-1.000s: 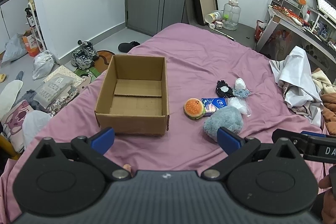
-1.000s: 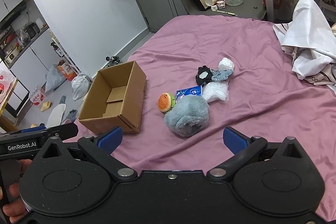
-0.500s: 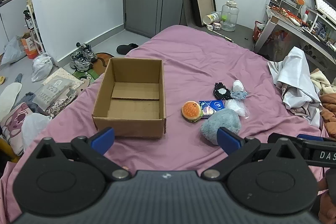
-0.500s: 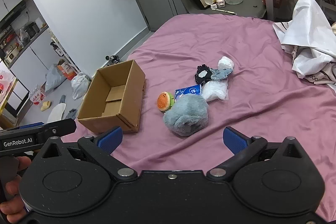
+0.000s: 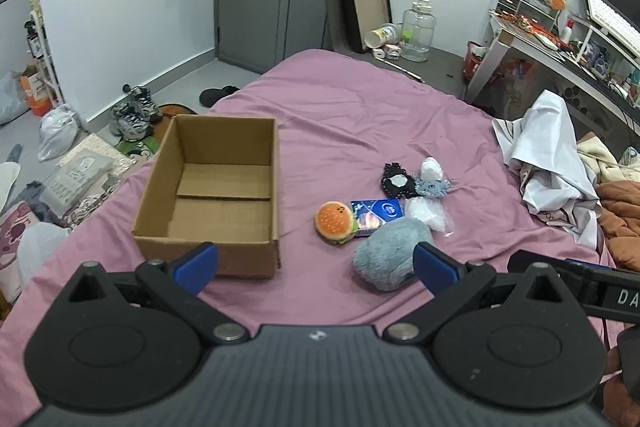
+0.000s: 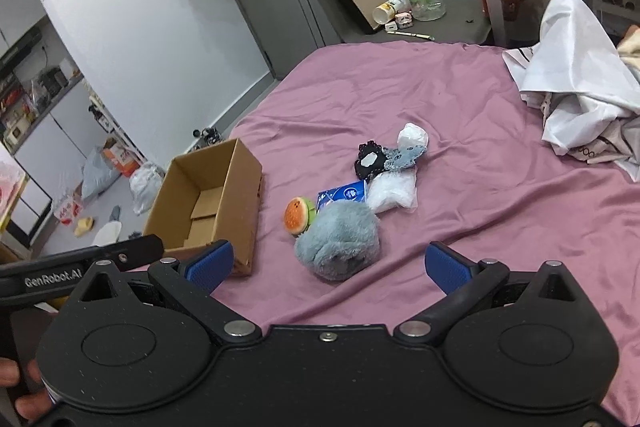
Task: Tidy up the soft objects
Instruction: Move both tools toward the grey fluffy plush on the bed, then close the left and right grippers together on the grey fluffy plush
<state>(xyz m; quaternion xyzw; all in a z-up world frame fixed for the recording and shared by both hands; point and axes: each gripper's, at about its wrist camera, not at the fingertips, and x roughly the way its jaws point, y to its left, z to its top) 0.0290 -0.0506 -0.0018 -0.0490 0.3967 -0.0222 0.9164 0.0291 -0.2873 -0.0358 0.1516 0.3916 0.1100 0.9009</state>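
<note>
Big purple bedsheet (image 5: 360, 115) holds an empty open cardboard box (image 5: 212, 195), a fluffy grey-blue plush (image 6: 338, 243) just right of it, a little burger plush (image 5: 335, 223) between, while both tongs, left gripper (image 5: 315, 263) and right gripper (image 6: 327, 263), hover spread wide, gripping nothing.

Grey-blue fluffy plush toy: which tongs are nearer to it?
Right. The right tongs face the grey-blue fluffy plush toy head-on; the left tongs sit to its left, towards the box.
</note>
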